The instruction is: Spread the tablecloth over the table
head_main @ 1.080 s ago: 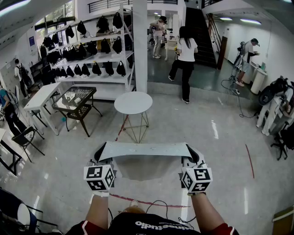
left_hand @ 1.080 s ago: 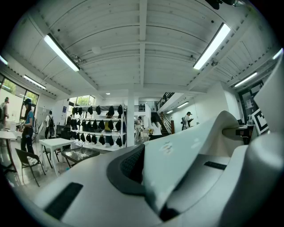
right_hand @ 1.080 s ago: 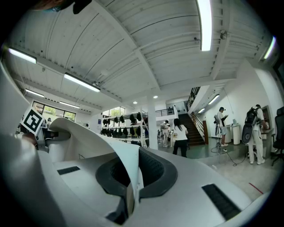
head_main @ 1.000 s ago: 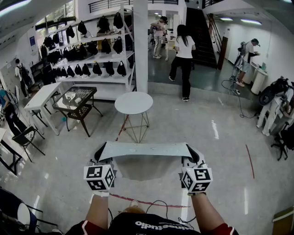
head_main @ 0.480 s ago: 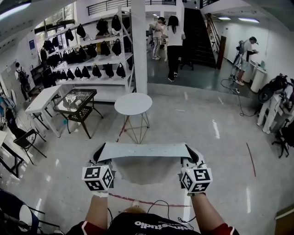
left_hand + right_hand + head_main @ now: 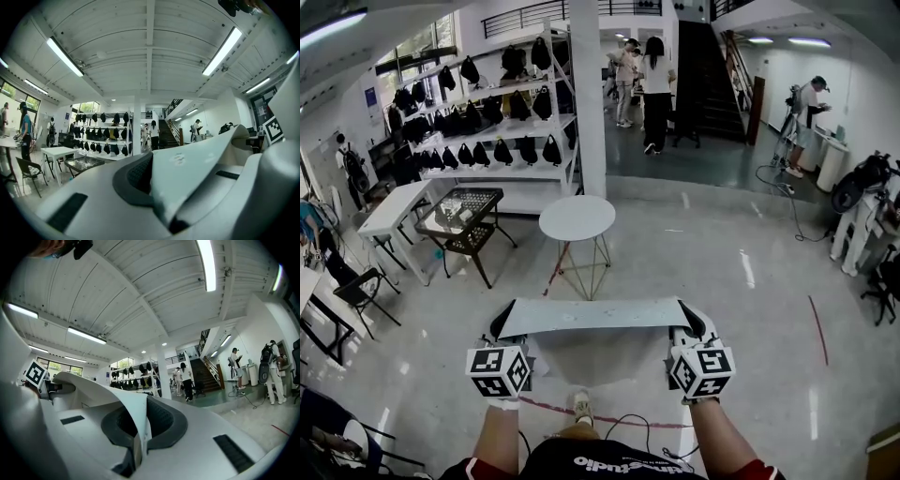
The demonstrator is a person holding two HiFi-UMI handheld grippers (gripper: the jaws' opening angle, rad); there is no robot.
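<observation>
L gripper (image 6: 502,325) and R gripper (image 6: 692,323) are each clamping a corner of the tablecloth (image 6: 595,316), stretching it btwn them, the rest apparently hanging below. A round table (image 6: 577,217) is standing well ahead.

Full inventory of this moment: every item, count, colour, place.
tablecloth: one, pale grey, stretched in mid-air, low centre
round table: one, white, ahead beyond the cloth
shelf rack: one, white, back left
bags: many, black, on the rack
rectangular table: one, white, left
black-framed table: one, beside the rectangular table
chair: one, black, far left
pillar: one, white, behind the round table
staircase: one, dark, back right
people: at least four, background
floor tape: several strips, red, floor
left hand-held gripper: one, white, shut on the cloth's left end
right hand-held gripper: one, white, shut on its right end
forearms: two, bottom edge
</observation>
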